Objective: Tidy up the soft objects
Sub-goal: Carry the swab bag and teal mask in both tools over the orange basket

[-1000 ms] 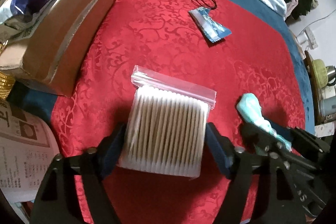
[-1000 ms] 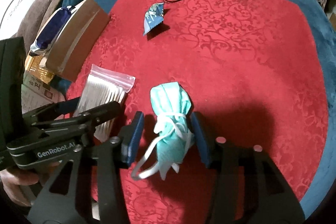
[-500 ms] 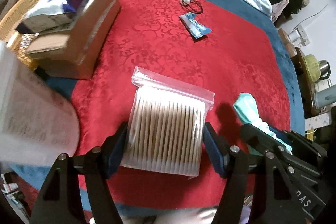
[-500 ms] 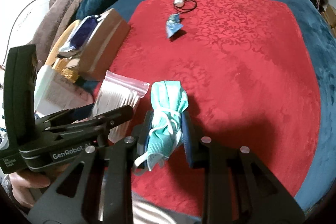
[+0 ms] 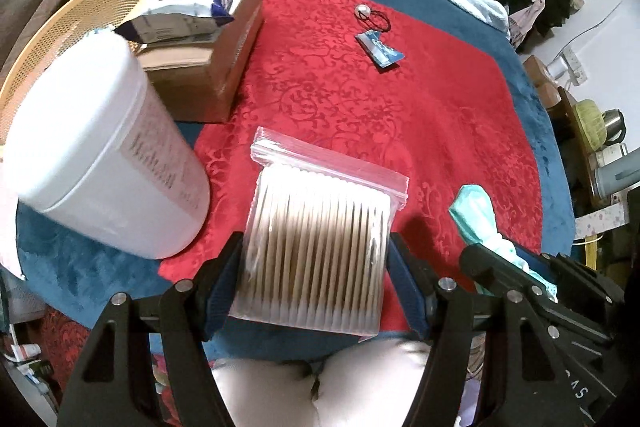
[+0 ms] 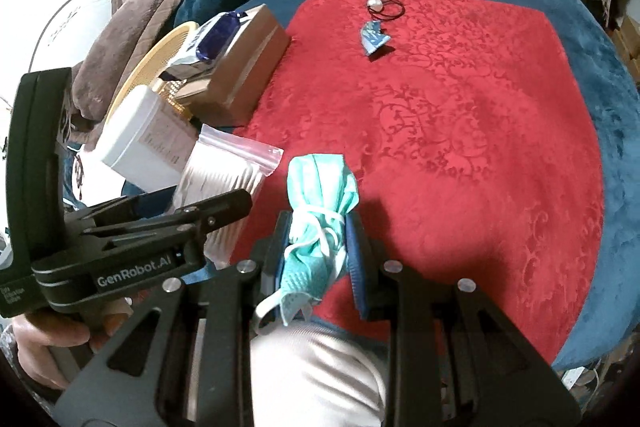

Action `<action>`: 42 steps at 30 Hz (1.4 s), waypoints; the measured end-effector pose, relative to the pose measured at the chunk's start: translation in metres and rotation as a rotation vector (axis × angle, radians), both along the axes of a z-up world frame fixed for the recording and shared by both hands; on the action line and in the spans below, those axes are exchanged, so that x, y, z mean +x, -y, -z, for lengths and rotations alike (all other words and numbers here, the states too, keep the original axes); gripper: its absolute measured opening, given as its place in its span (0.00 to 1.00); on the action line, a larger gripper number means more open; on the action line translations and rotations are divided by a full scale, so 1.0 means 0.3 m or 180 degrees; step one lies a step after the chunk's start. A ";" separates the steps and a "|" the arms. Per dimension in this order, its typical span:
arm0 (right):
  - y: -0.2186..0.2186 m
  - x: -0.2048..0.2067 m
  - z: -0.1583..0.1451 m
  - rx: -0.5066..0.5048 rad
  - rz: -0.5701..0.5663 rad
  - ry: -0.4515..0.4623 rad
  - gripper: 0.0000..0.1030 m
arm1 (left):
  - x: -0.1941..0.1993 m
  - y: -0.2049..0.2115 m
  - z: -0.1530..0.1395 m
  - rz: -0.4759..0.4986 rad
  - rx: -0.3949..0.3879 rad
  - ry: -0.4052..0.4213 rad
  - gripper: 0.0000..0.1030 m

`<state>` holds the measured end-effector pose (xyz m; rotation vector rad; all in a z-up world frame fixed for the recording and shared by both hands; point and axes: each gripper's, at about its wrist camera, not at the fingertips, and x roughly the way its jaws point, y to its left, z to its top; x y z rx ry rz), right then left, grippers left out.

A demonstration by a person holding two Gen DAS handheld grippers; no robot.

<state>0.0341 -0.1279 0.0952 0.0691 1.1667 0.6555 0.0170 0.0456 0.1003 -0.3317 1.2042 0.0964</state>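
My left gripper (image 5: 316, 267) is shut on a clear zip bag of cotton swabs (image 5: 320, 251), held up above the near edge of the red cloth (image 5: 360, 107). The same bag (image 6: 224, 183) shows at the left of the right wrist view. My right gripper (image 6: 318, 239) is shut on a rolled teal face mask (image 6: 320, 195) tied with its white ear loops, also lifted off the cloth. In the left wrist view the mask (image 5: 476, 215) appears at right beside the right gripper's black body.
A white plastic tub (image 5: 96, 163) stands at left, by a cardboard box (image 5: 216, 75) bearing a wipes pack (image 5: 188, 7) and a yellow basket (image 5: 64, 27). A small blue packet (image 5: 380, 47) and a hair tie with a pearl (image 5: 372, 15) lie far on the cloth.
Both grippers have risen and drawn back toward the near edge with their loads. The right jaws closed tighter on the mask. The white tub and basket came into view at left.
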 end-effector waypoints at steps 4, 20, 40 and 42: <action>-0.013 -0.024 -0.022 -0.0018 -0.0001 0.0050 0.26 | -0.026 -0.009 -0.018 0.0002 -0.0005 0.0026 0.68; -0.096 -0.051 -0.119 -0.0016 -0.0063 0.0236 0.26 | -0.101 -0.101 -0.139 -0.0102 -0.0089 0.0293 0.68; -0.339 -0.049 -0.255 0.0029 -0.0369 0.0473 0.26 | -0.149 -0.384 -0.273 -0.0530 -0.0259 0.0714 0.68; -0.373 -0.048 -0.263 0.0024 -0.0412 0.0496 0.26 | -0.153 -0.426 -0.277 -0.0588 -0.0269 0.0745 0.68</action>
